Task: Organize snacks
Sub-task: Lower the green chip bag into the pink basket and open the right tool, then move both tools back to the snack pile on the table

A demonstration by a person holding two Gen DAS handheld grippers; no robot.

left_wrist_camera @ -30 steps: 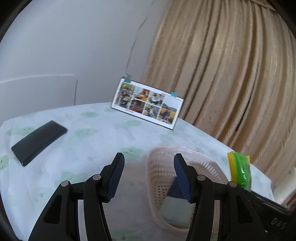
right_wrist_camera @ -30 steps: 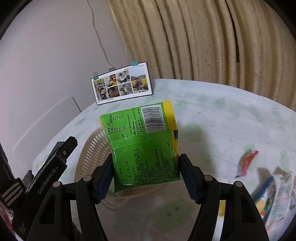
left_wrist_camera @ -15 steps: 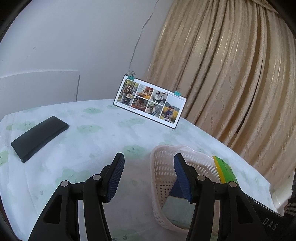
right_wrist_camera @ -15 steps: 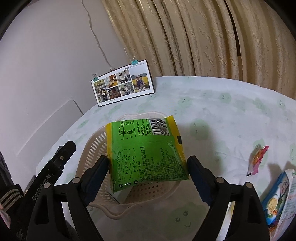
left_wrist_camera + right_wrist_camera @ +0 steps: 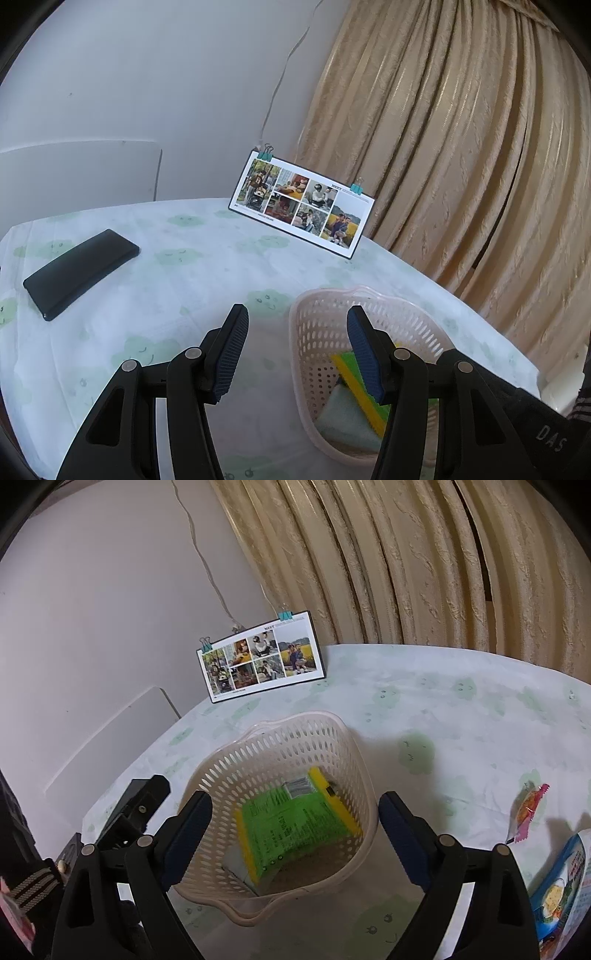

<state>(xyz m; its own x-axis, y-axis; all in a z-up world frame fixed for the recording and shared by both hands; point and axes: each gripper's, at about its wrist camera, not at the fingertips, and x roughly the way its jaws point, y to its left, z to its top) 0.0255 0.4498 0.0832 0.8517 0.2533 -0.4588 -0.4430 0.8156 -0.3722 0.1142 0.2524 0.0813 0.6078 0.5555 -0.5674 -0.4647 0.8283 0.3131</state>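
Note:
A green and yellow snack packet [image 5: 295, 823] lies inside the pale pink perforated basket [image 5: 280, 738], on top of a grey-blue packet. My right gripper [image 5: 293, 840] hangs open above the basket with nothing between its fingers. In the left wrist view the same basket [image 5: 321, 332] sits to the right, with the green packet [image 5: 351, 365] showing inside. My left gripper [image 5: 297, 350] is open and empty just left of the basket rim. A small pink and orange sachet [image 5: 528, 808] and a blue-rimmed snack bag [image 5: 565, 878] lie on the table at the right.
A photo card [image 5: 301, 206] with teal clips stands at the back of the round table by the beige curtain [image 5: 461, 147]. A black flat case [image 5: 79, 271] lies at the far left. The other gripper's body [image 5: 136, 805] sits left of the basket.
My right gripper opened wide and let the green packet go; it dropped from above the rim into the basket. The left gripper stayed open and shifted only slightly.

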